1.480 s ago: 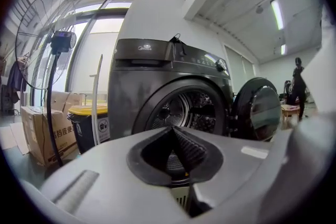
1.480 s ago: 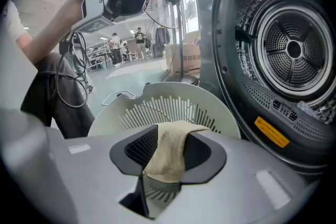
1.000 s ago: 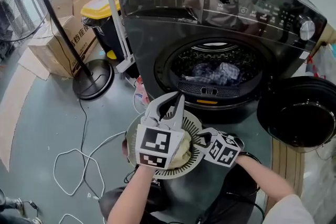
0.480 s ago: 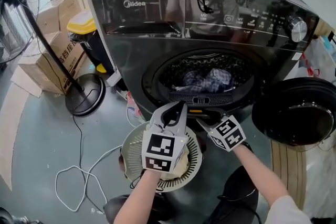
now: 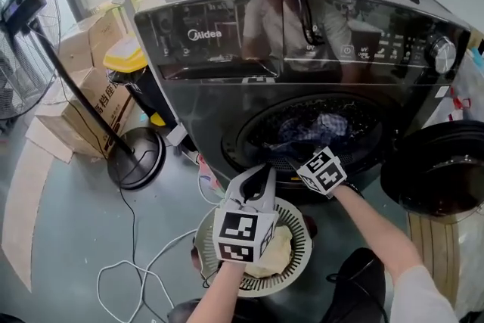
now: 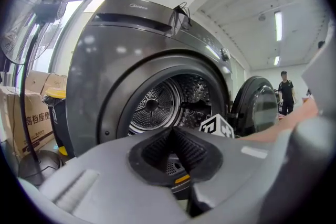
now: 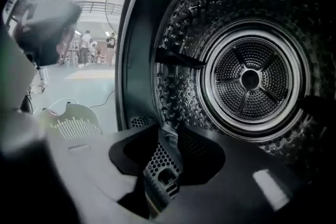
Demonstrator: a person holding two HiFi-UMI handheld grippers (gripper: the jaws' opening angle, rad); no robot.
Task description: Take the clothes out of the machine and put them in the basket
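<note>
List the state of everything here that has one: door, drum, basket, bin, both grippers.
washer door: swung open, to the right.
drum: not emptied; blue checked clothes inside.
basket: upright on the floor, holds a beige cloth.
left gripper: shut, empty, over the basket.
right gripper: jaws slightly apart, at the drum mouth, gripping nothing.
yellow-lidded bin: lid closed.

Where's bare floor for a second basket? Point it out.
Bare floor lies left of the basket, between the fan base and the flat cardboard. The right side is crowded by the open door.
</note>
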